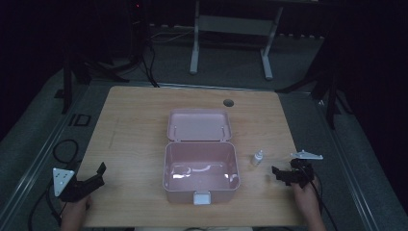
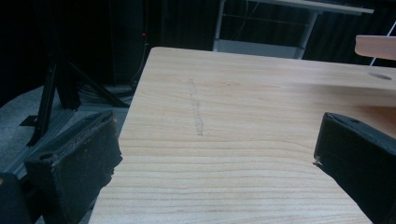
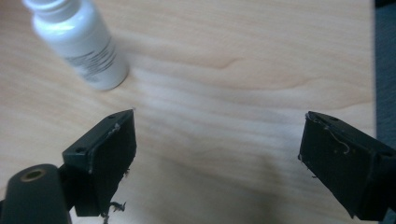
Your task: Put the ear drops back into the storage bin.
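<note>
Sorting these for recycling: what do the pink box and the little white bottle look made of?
Pink box: likely moulded plastic, smooth and semi-glossy, with light glinting off its inside floor. Little white bottle: probably plastic too, opaque and glossy, with a printed label; glass can't be ruled out.

light: dim overall, room black beyond the table [image 1: 134,120] | glare: white patches on the pink box [image 1: 199,171] floor; sheen on the bottle [image 3: 86,42] at 11 o'clock | blur: soft, grainy high view; near jaws out of focus | shadow: faint under right gripper [image 3: 217,154]
</note>
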Available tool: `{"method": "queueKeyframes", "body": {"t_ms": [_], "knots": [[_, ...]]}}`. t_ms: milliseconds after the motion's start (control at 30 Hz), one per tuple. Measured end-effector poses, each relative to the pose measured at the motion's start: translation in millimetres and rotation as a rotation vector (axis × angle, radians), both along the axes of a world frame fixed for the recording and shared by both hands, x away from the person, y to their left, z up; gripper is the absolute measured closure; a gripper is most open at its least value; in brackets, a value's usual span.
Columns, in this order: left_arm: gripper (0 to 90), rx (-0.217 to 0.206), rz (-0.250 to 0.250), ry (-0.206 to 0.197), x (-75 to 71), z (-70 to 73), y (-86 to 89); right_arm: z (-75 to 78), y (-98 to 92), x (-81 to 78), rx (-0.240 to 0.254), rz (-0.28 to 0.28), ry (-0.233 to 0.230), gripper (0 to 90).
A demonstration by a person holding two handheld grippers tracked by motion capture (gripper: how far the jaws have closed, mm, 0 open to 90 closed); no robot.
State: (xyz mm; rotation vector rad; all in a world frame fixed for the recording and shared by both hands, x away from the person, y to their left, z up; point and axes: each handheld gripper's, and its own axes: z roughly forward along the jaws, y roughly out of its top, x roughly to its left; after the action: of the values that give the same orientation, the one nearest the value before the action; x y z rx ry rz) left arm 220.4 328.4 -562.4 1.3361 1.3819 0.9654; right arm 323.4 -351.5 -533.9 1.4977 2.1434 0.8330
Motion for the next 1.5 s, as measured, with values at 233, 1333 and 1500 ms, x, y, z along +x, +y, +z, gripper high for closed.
{"method": "queueKeyframes", "body": {"t_ms": [233,1333,1500], "knots": [[0.5,0.002,0.001,0.000,0.0,0.0,-0.2,8.0,2.9,0.2,-0.052,0.074,0.130,10.7],[0.4,0.000,-0.001,-0.001,-0.1,0.0,0.1,30.5,23.1,-8.2,-0.430,0.405,0.714,13.3],[0.5,-0.001,-0.002,-0.002,-0.2,-0.1,0.2,31.3,26.2,-5.8,-0.427,0.421,0.732,13.3]]}}
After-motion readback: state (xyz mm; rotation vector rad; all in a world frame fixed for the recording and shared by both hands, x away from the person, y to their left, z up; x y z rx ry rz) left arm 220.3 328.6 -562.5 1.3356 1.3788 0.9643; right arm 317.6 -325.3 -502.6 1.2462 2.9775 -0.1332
